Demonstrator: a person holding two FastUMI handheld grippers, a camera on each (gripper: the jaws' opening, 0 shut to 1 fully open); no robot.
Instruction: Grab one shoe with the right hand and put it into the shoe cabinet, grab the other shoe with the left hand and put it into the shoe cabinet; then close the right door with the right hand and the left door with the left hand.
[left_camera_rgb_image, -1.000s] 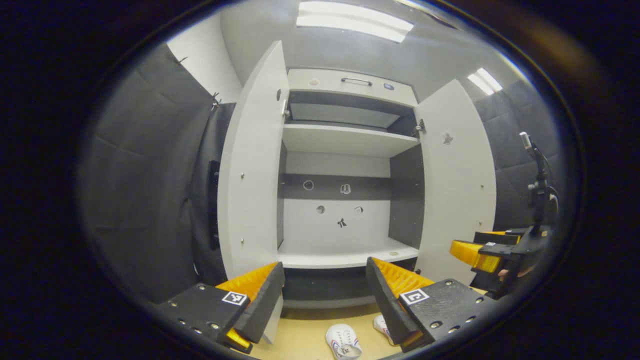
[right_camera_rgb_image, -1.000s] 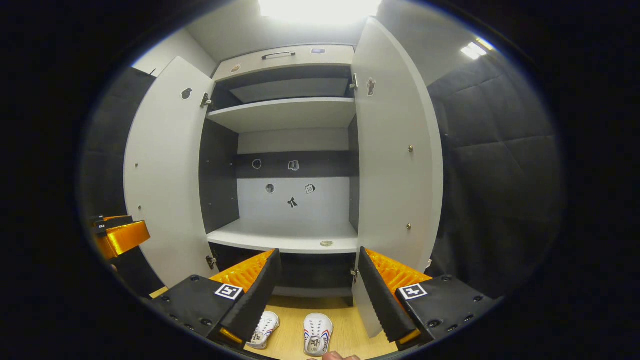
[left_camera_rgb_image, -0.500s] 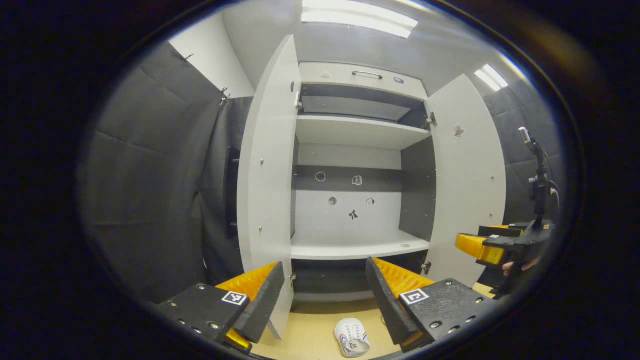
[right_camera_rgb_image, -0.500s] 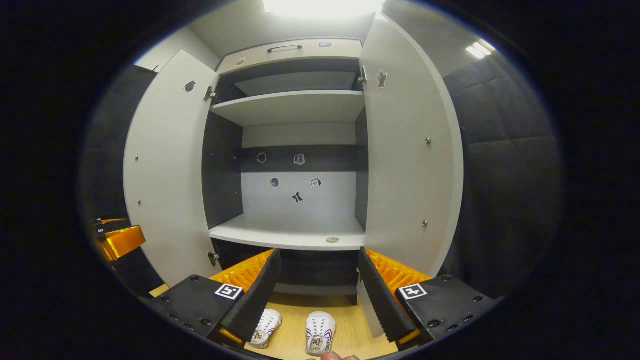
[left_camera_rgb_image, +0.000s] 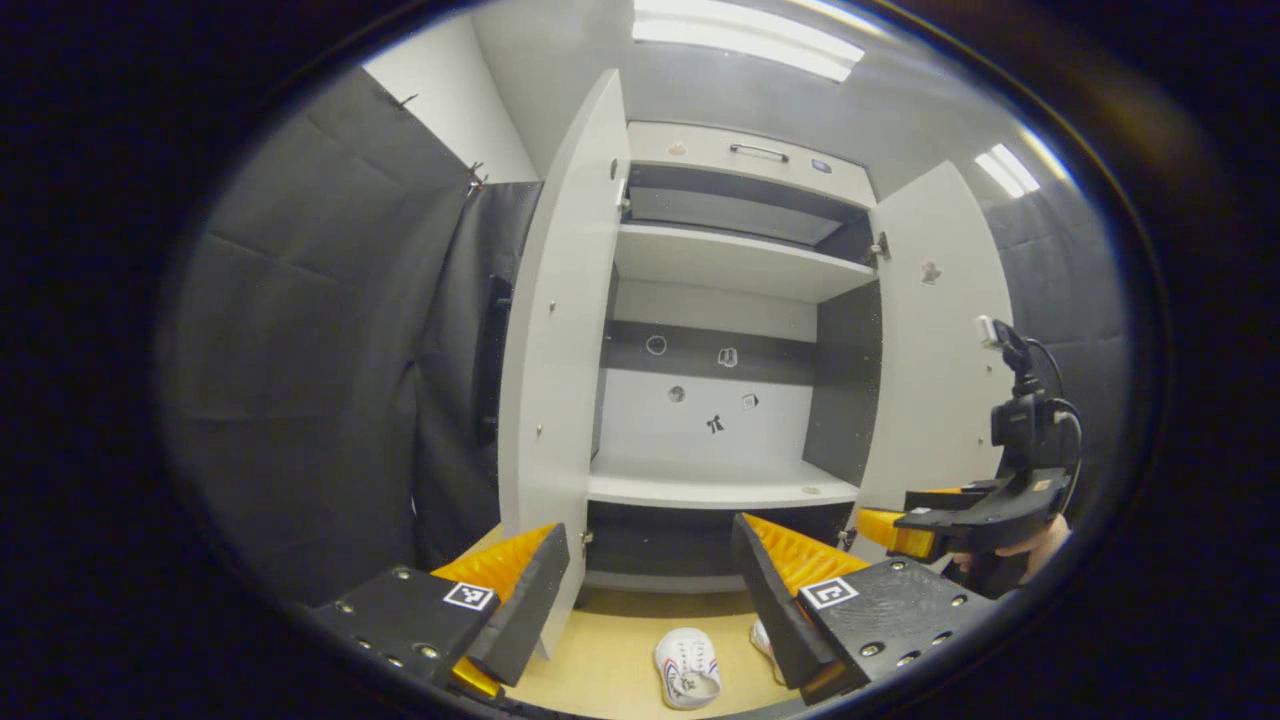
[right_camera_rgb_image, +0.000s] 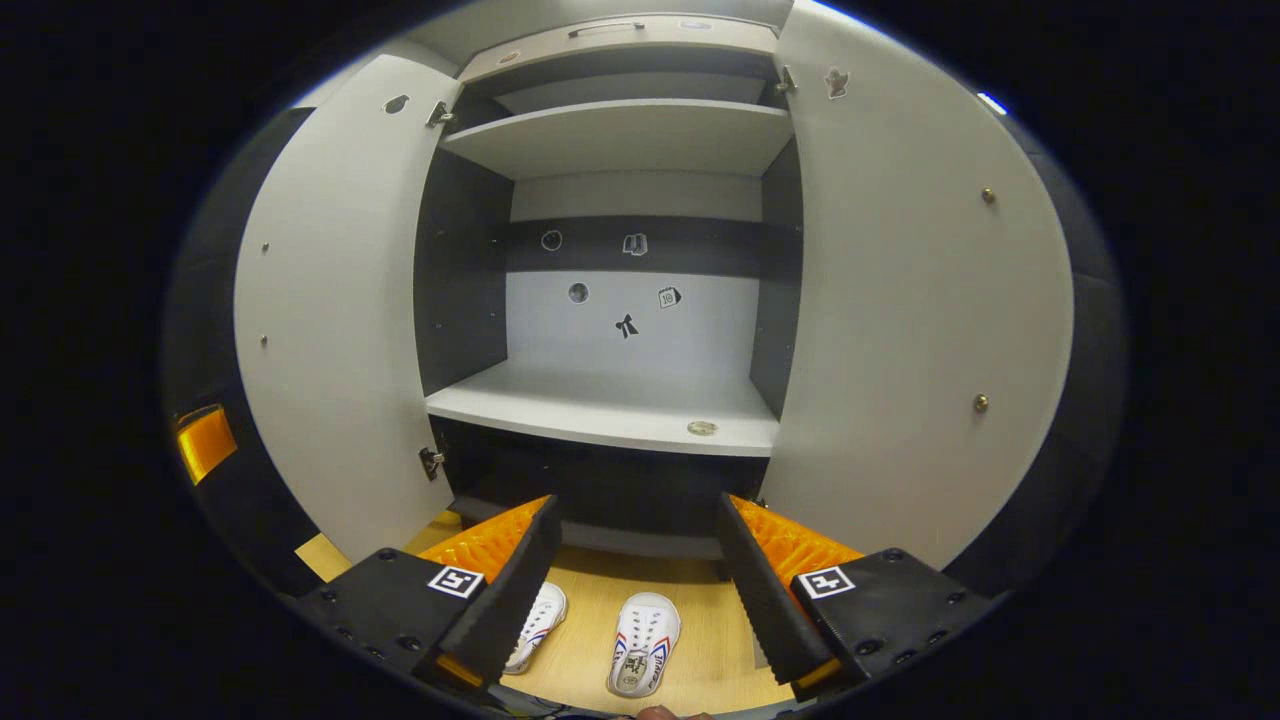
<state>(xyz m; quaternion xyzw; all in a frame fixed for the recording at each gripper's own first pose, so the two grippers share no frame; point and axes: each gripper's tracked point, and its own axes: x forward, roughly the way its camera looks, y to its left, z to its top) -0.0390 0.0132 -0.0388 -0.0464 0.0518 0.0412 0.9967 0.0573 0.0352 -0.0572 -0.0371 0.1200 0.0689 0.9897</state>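
- Facing the shoe cabinet (right_camera_rgb_image: 620, 400), both claws are spread wide and grip nothing.
- Right claw (right_camera_rgb_image: 635, 590): jaws apart, above the wooden floor (right_camera_rgb_image: 700, 670). Right shoe (right_camera_rgb_image: 642, 642) lies between the fingers; left shoe (right_camera_rgb_image: 538, 625) lies just beside it, partly hidden by the left finger.
- Left claw (left_camera_rgb_image: 650, 590): jaws apart, aimed at the cabinet's lower shelf (left_camera_rgb_image: 720, 490).
- Left door (right_camera_rgb_image: 330, 330) and right door (right_camera_rgb_image: 910, 320) stand open.
- Both shoes rest on the floor in front of the cabinet; the shelves carry no shoes.
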